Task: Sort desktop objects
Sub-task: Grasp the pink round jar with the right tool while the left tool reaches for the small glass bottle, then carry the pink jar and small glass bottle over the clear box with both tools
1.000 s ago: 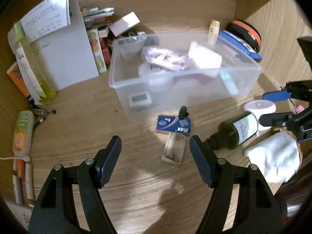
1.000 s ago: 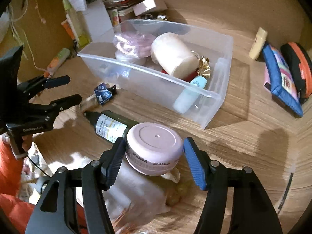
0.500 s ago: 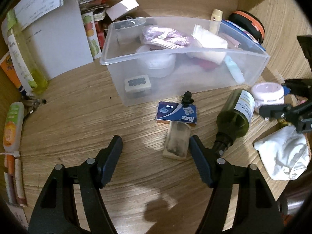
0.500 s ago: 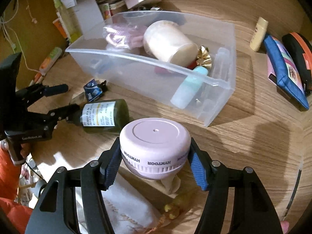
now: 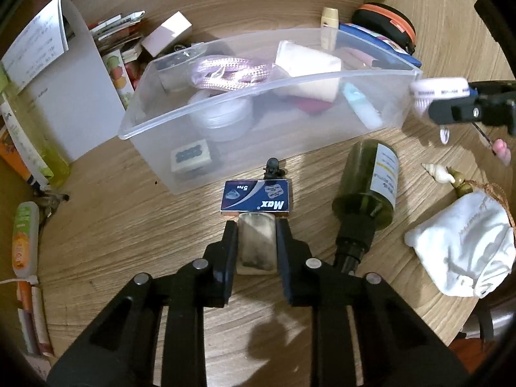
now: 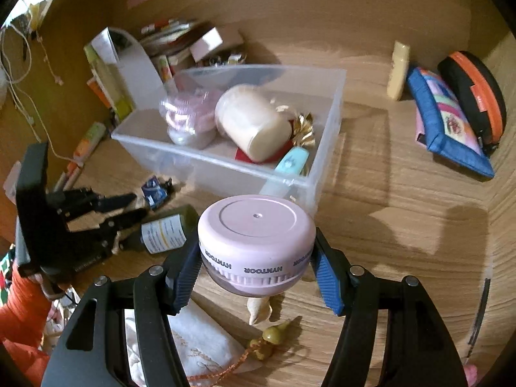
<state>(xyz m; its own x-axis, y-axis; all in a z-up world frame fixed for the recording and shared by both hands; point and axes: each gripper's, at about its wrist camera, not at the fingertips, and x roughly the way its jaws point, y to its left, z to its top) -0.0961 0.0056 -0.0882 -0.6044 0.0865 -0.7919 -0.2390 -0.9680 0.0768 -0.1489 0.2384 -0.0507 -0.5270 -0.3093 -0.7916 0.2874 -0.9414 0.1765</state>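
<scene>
My left gripper [image 5: 257, 225] is shut on a small grey-white block [image 5: 257, 243] that lies on the wooden desk, just behind a blue "Max" box [image 5: 257, 199]. My right gripper [image 6: 256, 258] is shut on a round pink HYNTOOR jar [image 6: 256, 242] and holds it above the desk, close to the right front corner of the clear plastic bin [image 6: 332, 103]. In the left wrist view the jar [image 5: 440, 90] hangs by the bin's [image 5: 154, 148] right end. The bin holds a pink cord bundle [image 5: 225, 71], a cream roll [image 6: 251, 122] and other small items.
A dark green bottle [image 5: 371, 187] lies on its side right of the blue box. A white cloth pouch [image 5: 464, 254] and shells [image 5: 441, 174] lie at the right. A white folder [image 5: 64, 90], books and tubes stand at the left. A blue pouch [image 6: 448, 125] and orange case [image 6: 474, 93] lie far right.
My left gripper moved forward and shut on the grey-white block. My right gripper closed on the pink jar, lifted it off the desk and carried it towards the bin.
</scene>
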